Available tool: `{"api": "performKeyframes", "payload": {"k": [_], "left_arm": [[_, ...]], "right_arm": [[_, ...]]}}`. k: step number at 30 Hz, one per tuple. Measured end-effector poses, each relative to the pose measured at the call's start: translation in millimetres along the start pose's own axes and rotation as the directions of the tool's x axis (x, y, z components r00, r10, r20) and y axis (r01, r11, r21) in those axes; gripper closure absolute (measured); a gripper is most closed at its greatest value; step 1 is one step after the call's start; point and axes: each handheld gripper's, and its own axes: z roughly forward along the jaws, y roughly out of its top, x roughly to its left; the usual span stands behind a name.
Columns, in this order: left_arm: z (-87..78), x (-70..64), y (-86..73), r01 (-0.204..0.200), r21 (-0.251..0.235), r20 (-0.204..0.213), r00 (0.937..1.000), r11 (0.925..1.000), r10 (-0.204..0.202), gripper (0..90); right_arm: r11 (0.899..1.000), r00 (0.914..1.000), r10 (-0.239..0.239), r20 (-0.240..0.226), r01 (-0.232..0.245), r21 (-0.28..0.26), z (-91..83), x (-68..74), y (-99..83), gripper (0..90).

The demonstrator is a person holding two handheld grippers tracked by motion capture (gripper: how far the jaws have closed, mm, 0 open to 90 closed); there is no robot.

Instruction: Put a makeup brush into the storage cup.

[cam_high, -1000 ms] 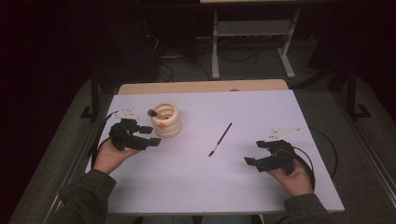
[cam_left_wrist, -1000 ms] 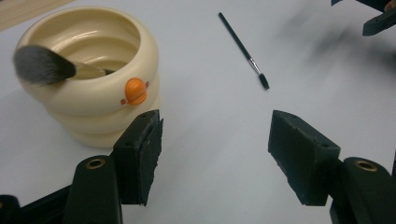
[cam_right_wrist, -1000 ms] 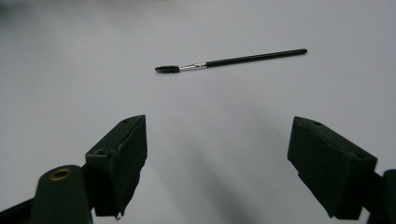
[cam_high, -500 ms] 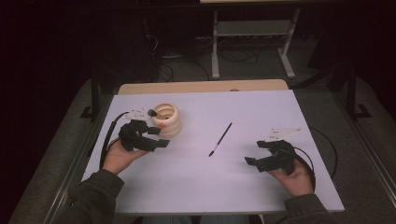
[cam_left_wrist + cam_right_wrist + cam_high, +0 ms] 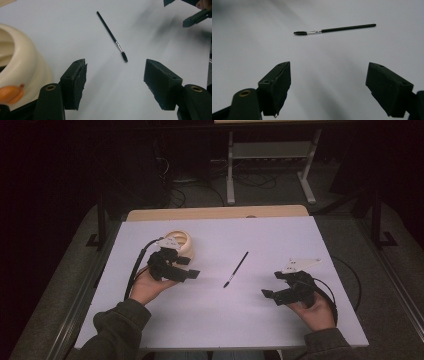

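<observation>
Brush (image 5: 236,269) lies mid-table, between both grippers. Left gripper (image 5: 189,272), beside cream holder (image 5: 181,242), jaws wide, empty; right gripper (image 5: 268,293) likewise.

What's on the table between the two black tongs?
A thin black brush with a silver collar lies there alone on the white table, between the left tongs and right tongs. The high view shows it.

Cream holder (image 5: 22,67) cut off leftward
</observation>
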Motion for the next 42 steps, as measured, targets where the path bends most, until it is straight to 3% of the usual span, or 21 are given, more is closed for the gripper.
{"api": "performKeyframes", "payload": {"k": [3,14,31,42], "left_arm": [[11.1,-2.0,6.4,0.004,0.013,0.02,0.9998,0.9999,-0.004,34.7],[49.0,-5.8,25.4,0.007,0.06,0.017,0.9998,0.9982,-0.008,36.3],[71.0,-7.8,29.3,0.035,0.064,0.009,0.9993,0.9973,-0.036,36.9],[92.8,-7.0,31.3,0.05,0.091,-0.011,0.9987,0.9946,-0.049,43.3]], "right_arm": [[1.0,1.0,-0.004,0.004,0.004,-0.009,-2.4,0.1,0.5,19.1],[1.0,1.0,-0.005,0.008,0.005,-0.016,-3.1,-2.0,-0.8,19.3],[1.0,0.9999,-0.008,0.008,0.009,-0.006,-1.8,-1.9,-1.1,19.5],[1.0,0.9999,-0.009,0.007,0.009,-0.01,-2.9,-3.1,-0.5,19.7]]}}
